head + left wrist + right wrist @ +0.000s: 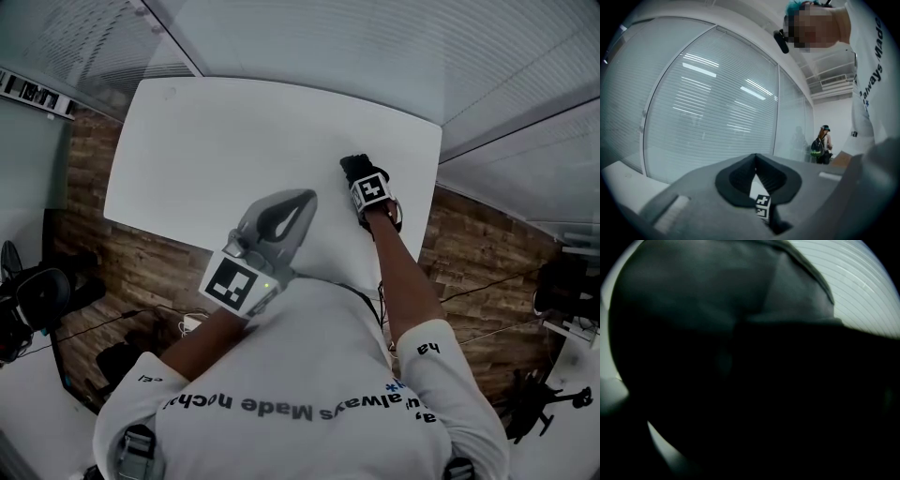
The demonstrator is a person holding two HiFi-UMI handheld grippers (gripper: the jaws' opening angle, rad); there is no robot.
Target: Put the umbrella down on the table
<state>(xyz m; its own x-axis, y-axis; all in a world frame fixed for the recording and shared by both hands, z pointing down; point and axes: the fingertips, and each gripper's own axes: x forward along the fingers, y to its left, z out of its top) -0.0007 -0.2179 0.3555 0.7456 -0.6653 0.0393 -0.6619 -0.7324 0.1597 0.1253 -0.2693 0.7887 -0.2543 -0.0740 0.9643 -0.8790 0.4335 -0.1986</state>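
A dark folded umbrella [353,169] shows on the white table [225,141], near its right front edge. My right gripper [360,182] points steeply down onto it, and only the marker cube [370,190] and hand stand out. Dark umbrella fabric [717,301] fills the right gripper view and hides the jaws, so I cannot make out how they stand. My left gripper [305,199] hovers level over the table's front edge, left of the umbrella. Its grey tips meet [755,157] with nothing between them.
Glass partitions with blinds [394,47] close in the table's far side. Wood floor [141,267] with cables lies around the table. Office chairs stand at the left [33,300] and right [562,281]. A person with a backpack [819,146] stands far off.
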